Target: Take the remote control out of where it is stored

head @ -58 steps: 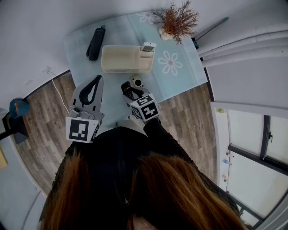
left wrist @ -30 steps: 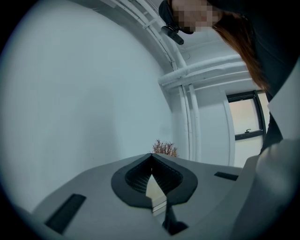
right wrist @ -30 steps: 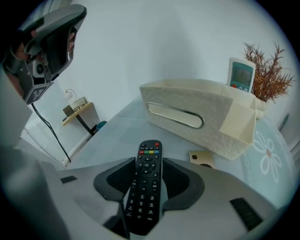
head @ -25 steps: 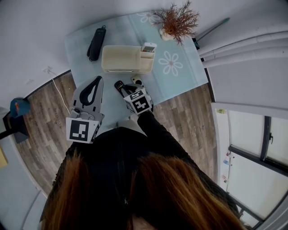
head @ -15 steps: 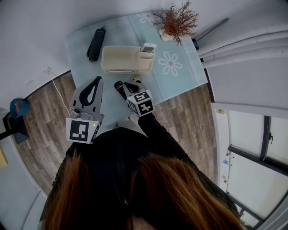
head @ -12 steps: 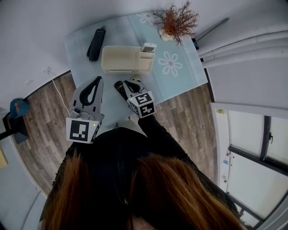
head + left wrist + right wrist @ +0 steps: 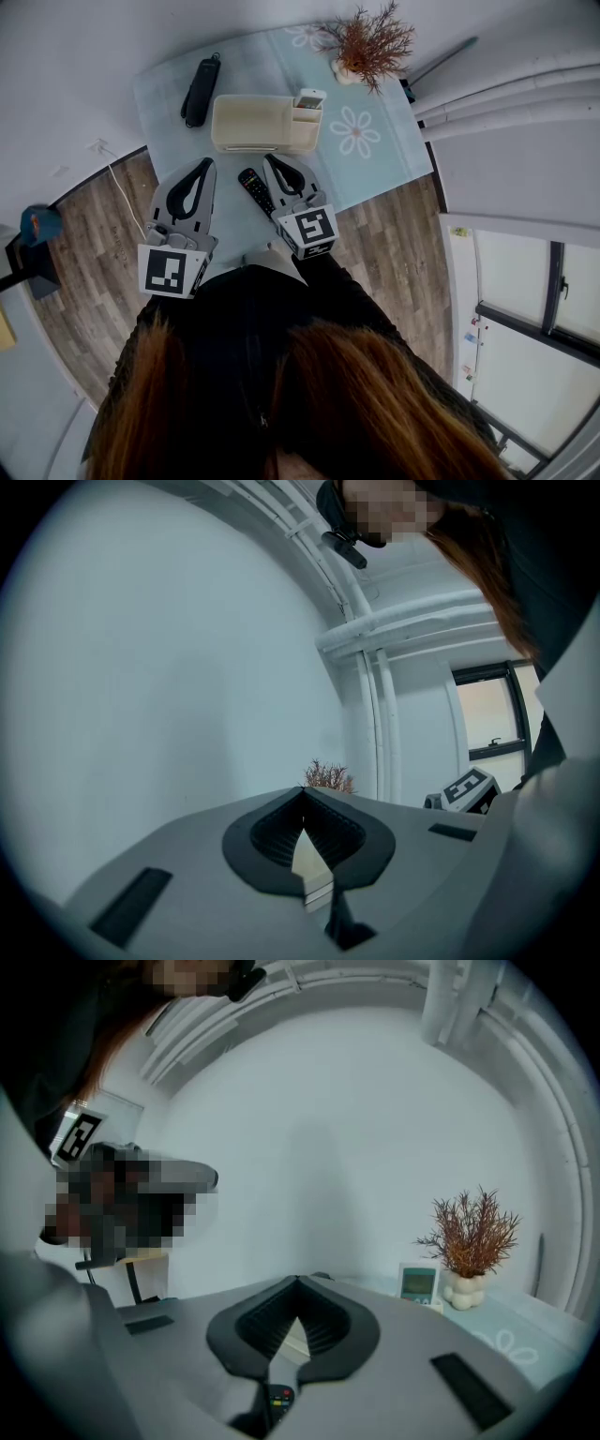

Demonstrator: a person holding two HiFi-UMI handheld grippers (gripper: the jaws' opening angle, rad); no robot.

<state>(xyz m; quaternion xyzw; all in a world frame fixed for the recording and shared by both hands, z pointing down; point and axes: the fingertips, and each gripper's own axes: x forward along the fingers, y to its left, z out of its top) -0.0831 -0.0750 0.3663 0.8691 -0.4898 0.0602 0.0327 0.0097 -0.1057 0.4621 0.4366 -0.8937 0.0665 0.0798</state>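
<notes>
The black remote control lies flat on the light blue tablecloth, in front of the cream organiser box. It sits between my two grippers and neither touches it. My right gripper hangs above the cloth just right of the remote, aimed at the organiser, jaws shut and empty. In the right gripper view the shut gripper shows the remote's buttons below, through the gap. My left gripper hovers left of the remote, and its tips meet with nothing in them.
A white device with a screen stands in the organiser's right compartment. A black case lies at the cloth's back left, a dried plant in a white vase at the back right. Wooden floor lies beyond the table's front edge.
The right gripper, which carried the remote earlier, has left it on the cloth, closed, and swung up from pointing down to nearly level. The left gripper has stayed still.
</notes>
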